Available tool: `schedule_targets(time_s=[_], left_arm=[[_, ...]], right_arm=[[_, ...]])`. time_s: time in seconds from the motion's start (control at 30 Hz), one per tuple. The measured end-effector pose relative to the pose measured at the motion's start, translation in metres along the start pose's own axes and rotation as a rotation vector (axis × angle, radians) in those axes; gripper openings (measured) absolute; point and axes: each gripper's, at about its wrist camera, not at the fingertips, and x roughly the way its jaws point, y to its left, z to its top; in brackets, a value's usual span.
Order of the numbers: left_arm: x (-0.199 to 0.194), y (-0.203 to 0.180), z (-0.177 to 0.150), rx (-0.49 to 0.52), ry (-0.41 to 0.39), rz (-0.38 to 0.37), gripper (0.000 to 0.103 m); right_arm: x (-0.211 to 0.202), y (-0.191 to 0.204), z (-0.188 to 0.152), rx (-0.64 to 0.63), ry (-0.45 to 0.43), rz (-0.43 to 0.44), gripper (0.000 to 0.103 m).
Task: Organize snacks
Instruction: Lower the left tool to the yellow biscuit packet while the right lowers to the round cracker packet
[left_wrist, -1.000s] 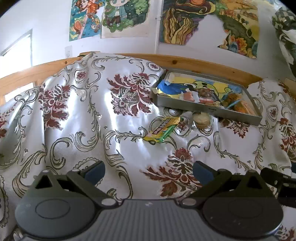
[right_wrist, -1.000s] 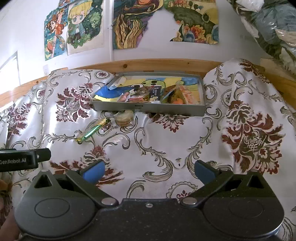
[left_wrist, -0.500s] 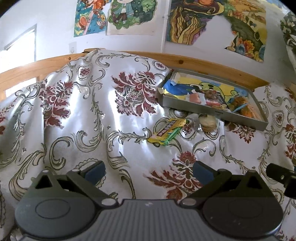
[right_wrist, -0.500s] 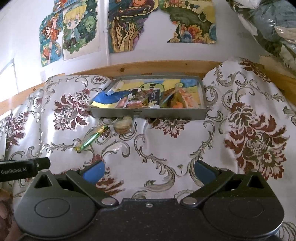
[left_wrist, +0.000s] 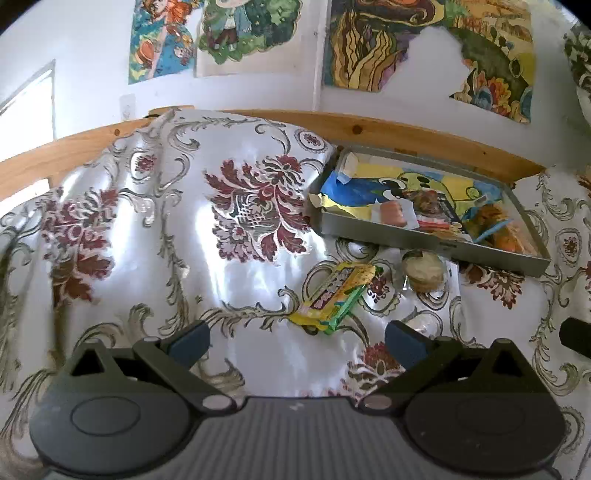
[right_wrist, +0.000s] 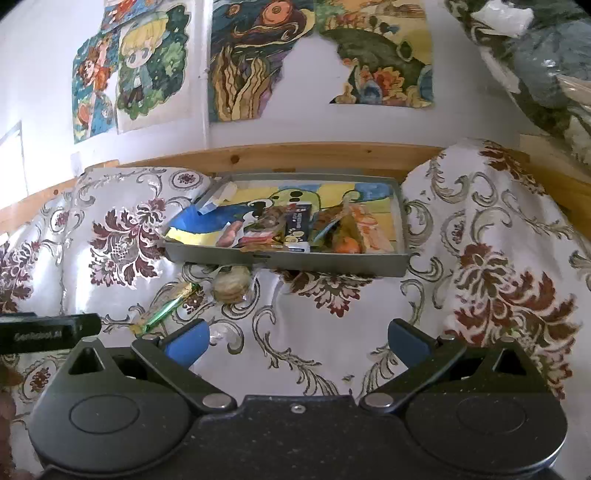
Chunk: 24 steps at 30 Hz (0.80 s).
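Grey tray (left_wrist: 388, 236) sits against the wooden rail (left_wrist: 369, 127); the yellow-green wrapper (left_wrist: 334, 295) and biscuit (left_wrist: 423, 271) lie just before its near edge. I hold my left tool (left_wrist: 297, 338) and right tool (right_wrist: 297, 338) both wide and empty over bare cloth (right_wrist: 332, 332).

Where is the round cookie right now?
The round cookie lies on the flowery cloth, just in front of the grey tray, with the yellow-green snack bar to its left.

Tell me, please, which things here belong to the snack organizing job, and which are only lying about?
Belonging to the job:
- grey tray holding snacks
- yellow-green snack packet on the cloth
- round wrapped biscuit beside the tray
- left gripper and right gripper, both open

Only lying about:
- floral cloth
- wall posters
- wooden rail
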Motion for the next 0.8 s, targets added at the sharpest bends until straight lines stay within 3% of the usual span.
schedule_targets(time_s=[0.3,0.53,0.8], left_arm=[[0.047,0.008,0.013,0.070,0.034,-0.103,0.103],[0.087,0.012,0.012,0.132,0.024,-0.197,0.103],[0.115,0.017,0.012,0.135,0.015,-0.258,0.103]], right_arm=[[0.039,0.004,0.013,0.016,0.029,0.038,0.102],[0.079,0.019,0.001,0.037,0.059,0.037,0.102],[0.128,0.037,0.020,0.020,0.022,0.050,0.101]])
